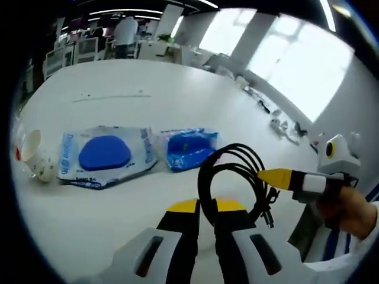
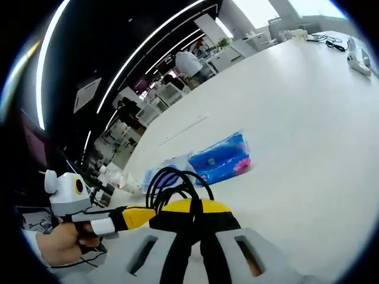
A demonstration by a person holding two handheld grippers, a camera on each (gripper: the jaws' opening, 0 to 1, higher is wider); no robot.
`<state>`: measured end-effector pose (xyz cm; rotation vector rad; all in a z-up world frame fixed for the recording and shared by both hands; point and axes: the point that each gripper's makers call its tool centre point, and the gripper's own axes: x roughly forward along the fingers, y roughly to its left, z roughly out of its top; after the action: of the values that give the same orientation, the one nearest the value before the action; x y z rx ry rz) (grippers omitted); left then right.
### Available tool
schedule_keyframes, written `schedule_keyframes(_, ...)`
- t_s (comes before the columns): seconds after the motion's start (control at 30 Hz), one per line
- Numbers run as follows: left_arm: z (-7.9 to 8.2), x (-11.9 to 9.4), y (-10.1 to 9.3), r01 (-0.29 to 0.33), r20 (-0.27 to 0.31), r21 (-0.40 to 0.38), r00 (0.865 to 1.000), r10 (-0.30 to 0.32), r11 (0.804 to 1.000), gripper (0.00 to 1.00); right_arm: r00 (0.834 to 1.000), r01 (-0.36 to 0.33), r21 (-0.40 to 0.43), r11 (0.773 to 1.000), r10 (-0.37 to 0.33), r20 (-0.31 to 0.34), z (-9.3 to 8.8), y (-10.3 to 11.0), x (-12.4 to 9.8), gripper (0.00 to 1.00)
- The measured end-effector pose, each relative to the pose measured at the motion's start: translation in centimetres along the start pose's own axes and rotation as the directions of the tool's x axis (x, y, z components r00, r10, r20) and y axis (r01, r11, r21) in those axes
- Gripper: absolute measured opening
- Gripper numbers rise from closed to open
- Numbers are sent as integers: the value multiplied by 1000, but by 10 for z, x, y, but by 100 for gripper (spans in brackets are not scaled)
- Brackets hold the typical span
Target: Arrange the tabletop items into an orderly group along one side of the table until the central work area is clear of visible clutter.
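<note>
Both jaws pinch cable coil (image 1: 234, 180); tabletop (image 1: 177, 100) beyond open.

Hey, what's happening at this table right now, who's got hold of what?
A person is tidying a white table with two handheld grippers. The left gripper is shut on a coiled black cable, and the right gripper is pinching the same coil, so both hold it above the table. Behind it, side by side, lie a clear packet with a blue pad and a blue packet. A paper cup lies tipped over beside them.
</note>
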<state>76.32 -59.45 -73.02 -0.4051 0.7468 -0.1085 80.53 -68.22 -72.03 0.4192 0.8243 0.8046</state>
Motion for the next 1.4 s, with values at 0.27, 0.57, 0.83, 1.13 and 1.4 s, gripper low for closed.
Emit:
schedule_keyframes(0.27, -7, 10, 4, -16, -21, -12, 1000, 16, 1000, 4, 1000, -2, -15, 1000, 2, -28, -5, -12, 11, 0)
schedule_keyframes(0.57, -9, 21, 9, -38, -29, -20, 999, 37, 999, 4, 998, -1, -7, 1000, 0, -66, -9, -29, 28, 0)
schedule_keyframes(0.83, -17, 38, 18, -65, -56, -44, 996, 63, 997, 4, 994, -15, -5, 1000, 14, -108, -13, -41, 42, 0)
schedule_keyframes(1.13, -22, 53, 20, -73, -66, -61, 995, 69, 995, 3, 989, -8, -6, 1000, 7, -146, -18, -59, 49, 0)
schedule_keyframes(1.4, -32, 61, 26, -76, -93, -72, 993, 69, 995, 3, 984, 3, 0, 1000, -3, -179, -24, -63, 50, 0)
